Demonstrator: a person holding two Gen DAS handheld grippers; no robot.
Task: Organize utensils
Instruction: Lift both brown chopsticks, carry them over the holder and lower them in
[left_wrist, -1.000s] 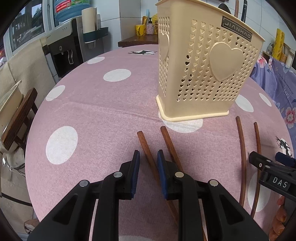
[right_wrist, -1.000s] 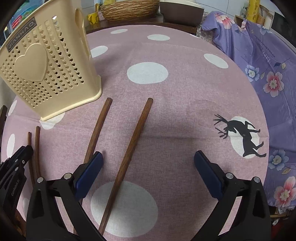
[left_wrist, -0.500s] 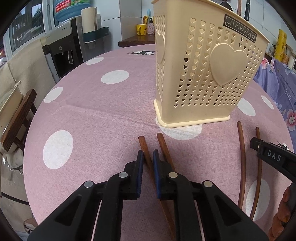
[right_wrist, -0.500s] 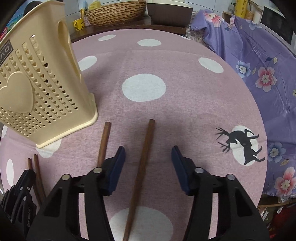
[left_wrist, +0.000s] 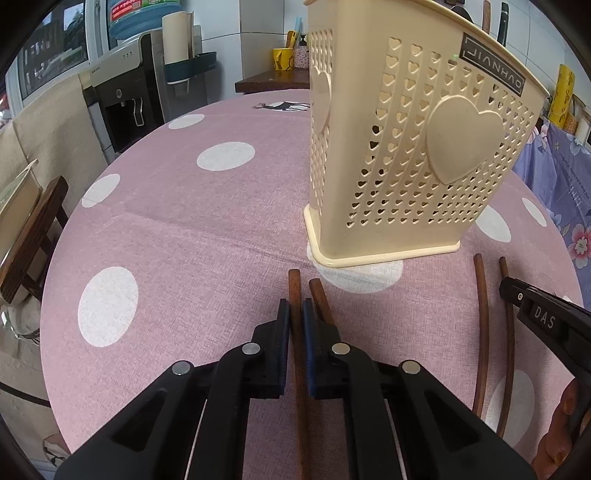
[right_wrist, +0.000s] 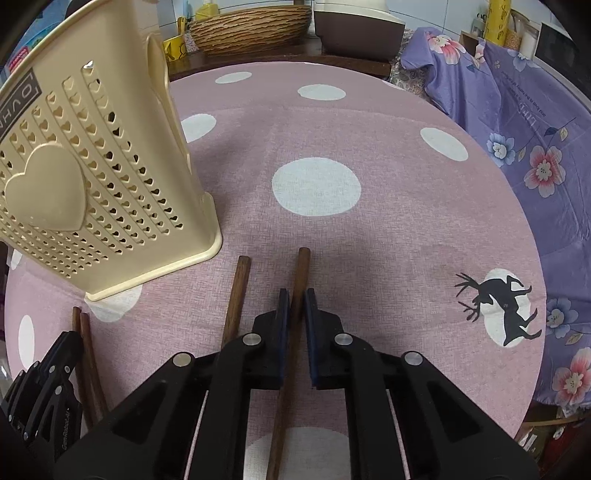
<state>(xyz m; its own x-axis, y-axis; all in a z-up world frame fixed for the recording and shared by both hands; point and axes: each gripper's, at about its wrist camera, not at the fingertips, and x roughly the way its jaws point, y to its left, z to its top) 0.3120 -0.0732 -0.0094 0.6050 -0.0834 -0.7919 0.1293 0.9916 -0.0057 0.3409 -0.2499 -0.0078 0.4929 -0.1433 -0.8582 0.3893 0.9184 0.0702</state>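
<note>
Both sets of jaws have closed since a second ago, the right pair swinging in from a wide spread and the left pair narrowing the last bit, each onto a wooden chopstick. Spread over the round desk (right_wrist: 388, 221) is a pink cloth with white dots and black deer prints, and on it a cream perforated utensil basket (left_wrist: 399, 177) with raised hearts stands upright. Four dark wooden chopsticks lie flat on the cloth near the basket's base, in two pairs set well apart. Clamped in the left gripper (left_wrist: 294, 332) is the left chopstick (left_wrist: 294, 288) of the pair in front of the basket's corner; its mate (left_wrist: 320, 300) lies just beside, outside the blue pads. At the basket's other side, the right gripper (right_wrist: 294, 325) pinches the right chopstick (right_wrist: 301, 269) of the second pair, with the other chopstick (right_wrist: 238, 291) loose alongside it to the left. At the lower right edge of the left wrist view, part of a hand (left_wrist: 561, 428) holds the right gripper's black body.
</note>
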